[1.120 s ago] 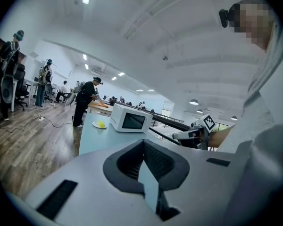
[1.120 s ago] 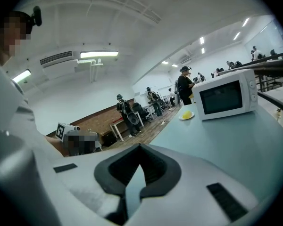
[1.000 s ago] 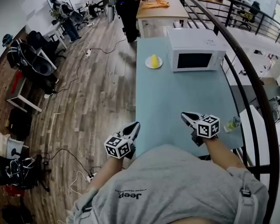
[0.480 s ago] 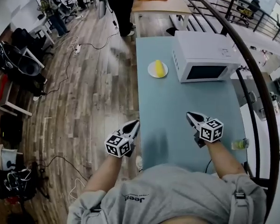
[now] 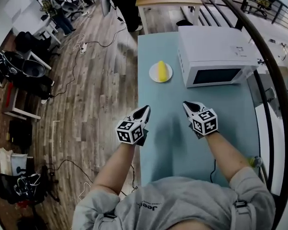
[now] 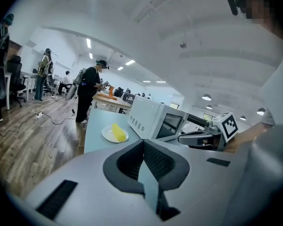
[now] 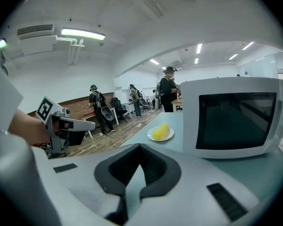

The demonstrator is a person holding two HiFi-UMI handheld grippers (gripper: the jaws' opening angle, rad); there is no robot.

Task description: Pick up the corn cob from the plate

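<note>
A yellow corn cob (image 5: 161, 70) lies on a small white plate (image 5: 152, 76) at the far left part of the pale blue table (image 5: 182, 143). The cob (image 6: 117, 132) also shows ahead in the left gripper view, and the cob (image 7: 161, 132) likewise in the right gripper view. My left gripper (image 5: 146, 109) hovers at the table's left edge, well short of the plate, shut and empty. My right gripper (image 5: 186, 105) hangs over the table's middle, level with the left one, its jaws together with nothing in them.
A white microwave (image 5: 216, 56) stands right beside the plate, its door facing me. Wooden floor with cables lies left of the table. A dark curved railing (image 5: 273, 75) runs along the right. People stand beyond the table's far end.
Both grippers have moved forward over the table toward the plate, keeping side by side. The plate and the microwave now appear nearer. Both stay shut.
</note>
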